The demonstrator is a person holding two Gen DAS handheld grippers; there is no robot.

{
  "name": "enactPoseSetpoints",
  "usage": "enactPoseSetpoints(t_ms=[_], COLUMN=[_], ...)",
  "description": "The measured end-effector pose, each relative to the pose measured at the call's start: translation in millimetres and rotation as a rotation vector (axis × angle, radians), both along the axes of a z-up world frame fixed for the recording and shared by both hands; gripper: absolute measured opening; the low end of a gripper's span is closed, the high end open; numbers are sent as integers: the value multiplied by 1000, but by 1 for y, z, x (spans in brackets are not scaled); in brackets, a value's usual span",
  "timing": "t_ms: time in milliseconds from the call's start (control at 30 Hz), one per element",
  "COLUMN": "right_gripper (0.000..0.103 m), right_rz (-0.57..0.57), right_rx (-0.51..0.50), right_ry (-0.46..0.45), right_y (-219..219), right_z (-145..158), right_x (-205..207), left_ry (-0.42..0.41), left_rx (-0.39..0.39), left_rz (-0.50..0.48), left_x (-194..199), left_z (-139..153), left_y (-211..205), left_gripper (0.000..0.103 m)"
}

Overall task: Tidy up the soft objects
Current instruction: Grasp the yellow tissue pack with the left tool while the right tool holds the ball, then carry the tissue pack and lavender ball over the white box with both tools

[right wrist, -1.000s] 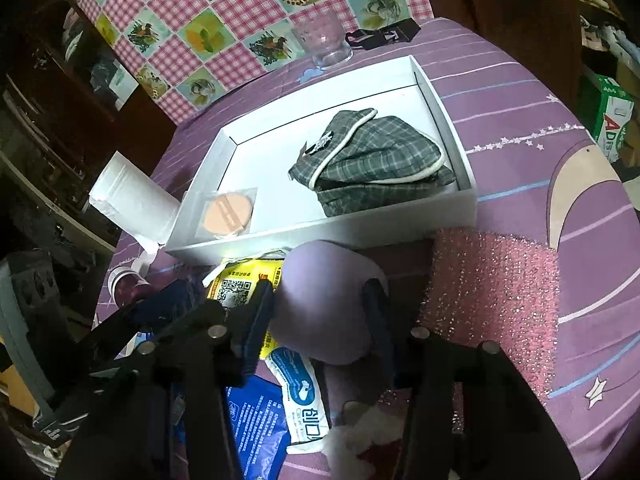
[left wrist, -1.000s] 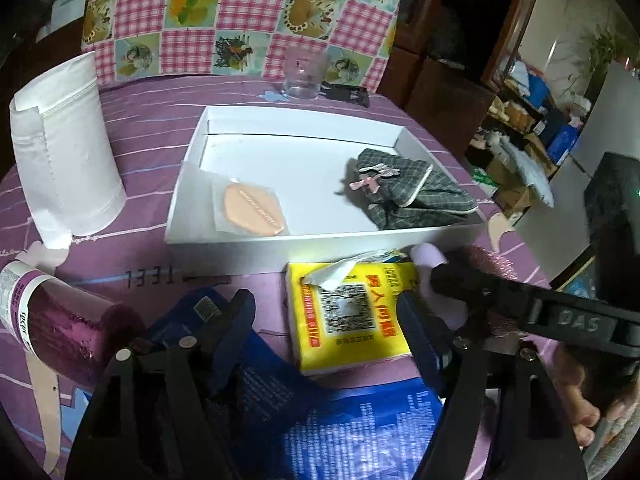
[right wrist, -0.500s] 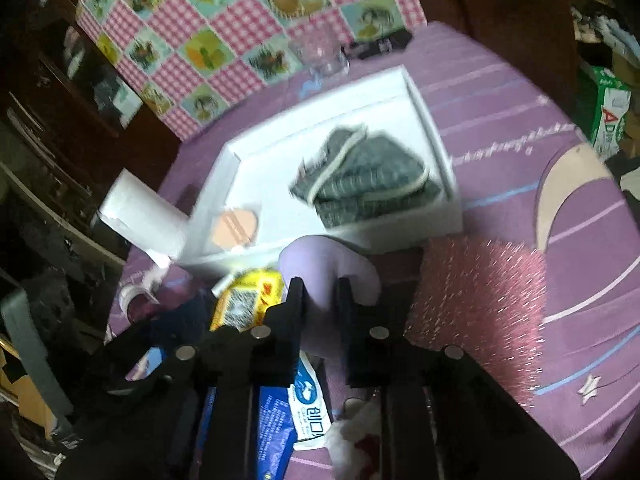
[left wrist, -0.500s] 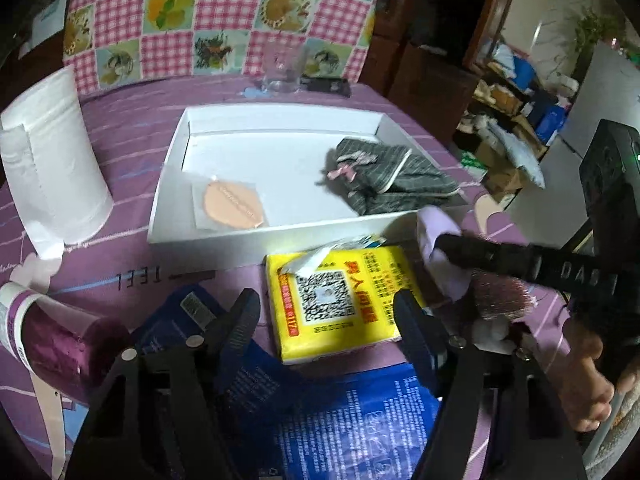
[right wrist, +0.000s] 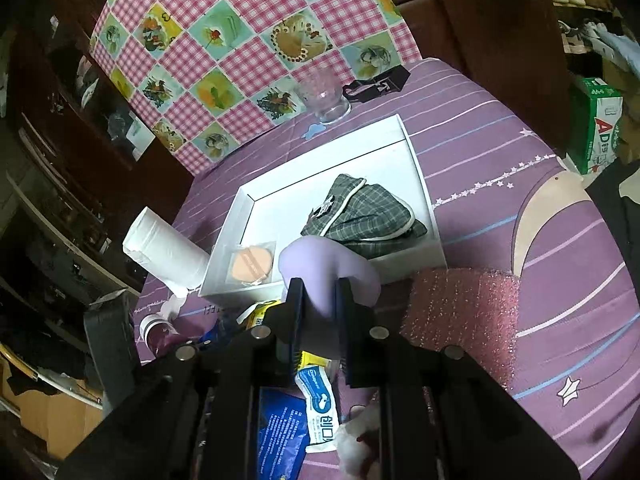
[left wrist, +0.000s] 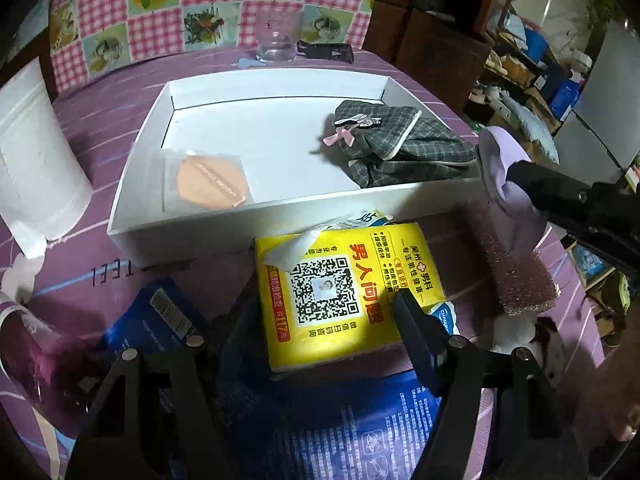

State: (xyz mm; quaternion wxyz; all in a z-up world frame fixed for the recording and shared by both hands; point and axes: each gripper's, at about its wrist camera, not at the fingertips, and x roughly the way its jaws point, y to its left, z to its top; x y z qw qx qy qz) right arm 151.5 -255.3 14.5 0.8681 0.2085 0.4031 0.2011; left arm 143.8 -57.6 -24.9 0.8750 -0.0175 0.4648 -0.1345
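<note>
My right gripper (right wrist: pixel 320 285) is shut on a lilac soft pad (right wrist: pixel 320 256), held up off the purple cloth just in front of the white box (right wrist: pixel 424 184). In the left wrist view the lilac pad (left wrist: pixel 500 160) hangs at the near right corner of the box (left wrist: pixel 200 236). Inside the box lie a plaid pouch (left wrist: pixel 400 144) and an orange puff in a clear packet (left wrist: pixel 210 184). My left gripper (left wrist: pixel 320 308) is over a yellow tissue pack (left wrist: pixel 344 280). Its jaws are closing with the pack between them, and I see no pad pressing on it.
A pink glitter sponge (left wrist: pixel 516 272) lies right of the yellow pack, with a white fluffy thing (left wrist: pixel 516 328) in front of it. Blue packets (left wrist: pixel 360 432) lie under my left gripper. A paper roll (left wrist: pixel 36 160) and a purple bottle (left wrist: pixel 32 356) are at left; a glass (left wrist: pixel 276 40) stands behind the box.
My right gripper closed on the lilac pad and lifted it toward the box. My left gripper moved forward over the yellow pack, its jaws narrowing a little.
</note>
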Motion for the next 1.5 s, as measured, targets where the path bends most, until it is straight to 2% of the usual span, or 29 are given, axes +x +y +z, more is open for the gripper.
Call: enactPoseSetpoints(t_ms=[67, 133, 200, 267, 333, 400, 800, 1000, 1267, 1367, 1500], right_gripper=[17, 17, 17, 17, 17, 17, 17, 17, 17, 17, 17], right_rz=[-3, -8, -14, -20, -21, -24, -26, -32, -33, -30, -24], right_rx=[2, 3, 0, 1, 5, 5, 8, -8, -22, -19, -26], right_ry=[0, 2, 6, 9, 10, 5, -62, -82, -112, -97, -79], right_y=[-2, -2, -3, -3, -4, -4, -3, 5, 26, 36, 48], right_z=[0, -1, -2, -3, -4, -3, 7, 13, 37, 42, 47], right_x=[0, 0, 1, 1, 1, 0, -8, -4, 10, 17, 23], left_ry=[0, 9, 25, 14, -26, -49, -148, -177, -169, -167, -203], left_rx=[-12, -40, -72, -58, -11, -1, -165, -244, -239, -267, -216], left_rz=[19, 51, 70, 71, 71, 58, 44, 77, 190, 212, 230], left_x=[0, 2, 5, 3, -3, -7, -25, -22, -6, -4, -5], left_z=[1, 1, 1, 2, 7, 11, 44, 60, 68, 74, 90], left_y=[4, 12, 19, 19, 15, 14, 37, 52, 78, 86, 85], left_gripper=[55, 40, 35, 27, 12, 11, 10, 10, 10, 10, 10])
